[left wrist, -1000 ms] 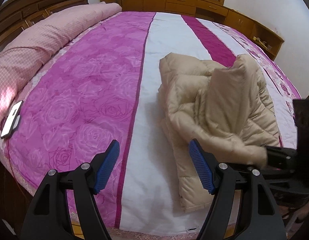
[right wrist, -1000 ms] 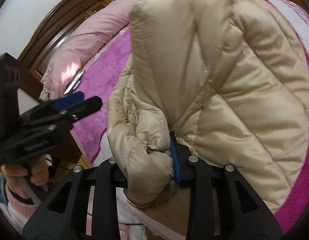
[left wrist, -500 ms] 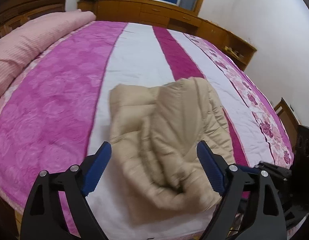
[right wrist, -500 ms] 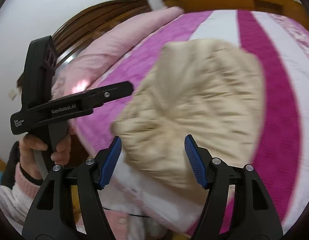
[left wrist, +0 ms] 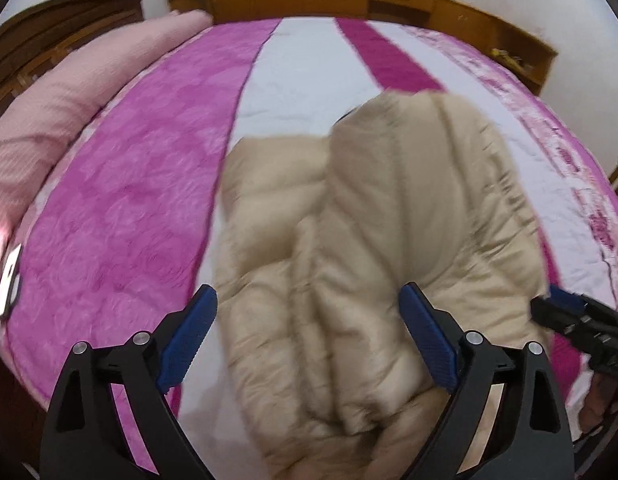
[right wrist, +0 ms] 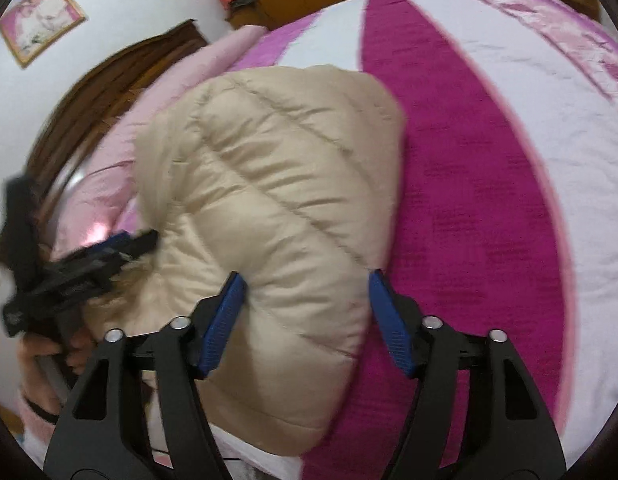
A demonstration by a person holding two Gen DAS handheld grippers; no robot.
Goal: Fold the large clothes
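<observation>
Bed point(left wrist: 121, 208) wide, cover in pink, white and magenta stripes. Beige puffer jacket point(left wrist: 373, 248) lies bunched near foot edge, across white and magenta bands. Pale pink bolster point(left wrist: 57, 112) along headboard side. Phone point(left wrist: 7, 286) flat at far left edge.

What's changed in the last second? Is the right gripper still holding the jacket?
No. The right gripper let go of the beige jacket; its jaws now stand open around the near edge. The raised flap dropped, so the jacket lies bundled on the bed. The left gripper moved over the jacket, jaws open as before. The phone stayed put.
</observation>
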